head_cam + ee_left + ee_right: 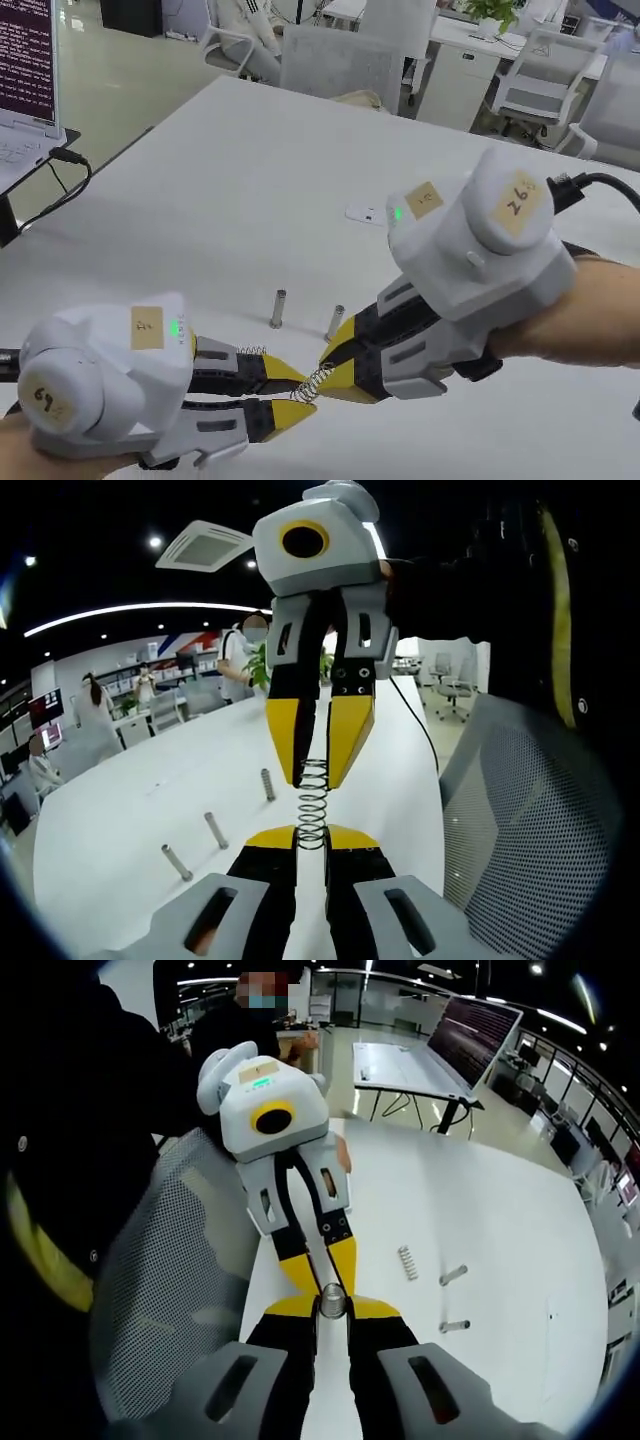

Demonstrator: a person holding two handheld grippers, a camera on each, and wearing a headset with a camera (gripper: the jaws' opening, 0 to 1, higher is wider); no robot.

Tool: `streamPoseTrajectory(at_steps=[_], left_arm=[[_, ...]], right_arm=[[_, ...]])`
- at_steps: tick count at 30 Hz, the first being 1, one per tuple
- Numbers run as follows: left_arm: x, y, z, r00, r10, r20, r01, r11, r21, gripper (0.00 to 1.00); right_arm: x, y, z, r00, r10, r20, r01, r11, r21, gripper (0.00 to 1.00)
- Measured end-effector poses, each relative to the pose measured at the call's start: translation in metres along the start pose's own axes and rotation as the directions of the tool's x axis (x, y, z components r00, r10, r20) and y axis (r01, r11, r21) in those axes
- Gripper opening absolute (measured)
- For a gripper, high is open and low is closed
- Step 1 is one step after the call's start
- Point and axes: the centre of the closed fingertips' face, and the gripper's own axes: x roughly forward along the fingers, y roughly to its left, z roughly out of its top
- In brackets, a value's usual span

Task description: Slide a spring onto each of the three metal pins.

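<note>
Meeting jaws: the left gripper (298, 395) and right gripper (325, 370) stand tip to tip above the white table (220, 170), with one spring between them.
Laptop (25, 60): far out to the left of both sets of jaws, at the table's edge, screen lit.
Left gripper jaws: clenched on the near end of the held spring (312, 805). In the left gripper view only a narrow slit shows between the yellow tips.
Loose spring (407, 1262): lying flat on the table just beside the left gripper's jaws. In the head view a few of its coils (252, 351) show above that gripper's upper jaw.
Pins: three upright on the table, apart from one another and none wearing a spring. In the left gripper view they sit left of the jaws: near pin (177, 862), middle pin (216, 830), far pin (268, 784). In the head view two of them stand just beyond the meeting tips.
Held spring: clear of the table, stretched straight from one pair of tips to the other, well short of any pin.
Right gripper jaws: grasping the spring's other end. In the right gripper view its coil shows end-on as a ring pinched between the tips (332, 1305).
Mesh chair (540, 810): to the right of the left gripper's jaws.
</note>
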Motion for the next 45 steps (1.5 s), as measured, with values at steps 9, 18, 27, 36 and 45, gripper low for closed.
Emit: streamPoseTrajectory(at_steps=[9,18,27,36,45], left_arm=[[0.001,0.000,0.001,1.0000,-0.001,0.008,0.001,1.000,-0.005,0.02],[-0.001,0.001,0.003,0.9995,-0.002,0.033,0.002,1.000,-0.010,0.02],[-0.003,0.005,0.008,0.9978,0.006,0.066,-0.004,1.000,-0.028,0.02],[-0.003,0.006,0.011,0.9963,0.007,0.085,-0.004,0.999,-0.034,0.02],[-0.001,0.005,0.012,0.9961,0.000,0.088,0.003,0.999,-0.035,0.02]], right_arm=[[0.002,0.001,0.002,0.9993,0.007,-0.037,-0.009,0.999,-0.038,0.09],[0.007,-0.003,0.000,0.9979,0.022,-0.061,-0.024,0.999,-0.033,0.11],[0.011,-0.005,-0.001,0.9972,0.032,-0.067,-0.034,0.999,-0.024,0.10],[0.013,-0.005,0.002,0.9959,0.039,-0.081,-0.041,0.999,-0.029,0.10],[0.013,-0.005,-0.001,0.9927,0.041,-0.113,-0.045,0.998,-0.037,0.09]])
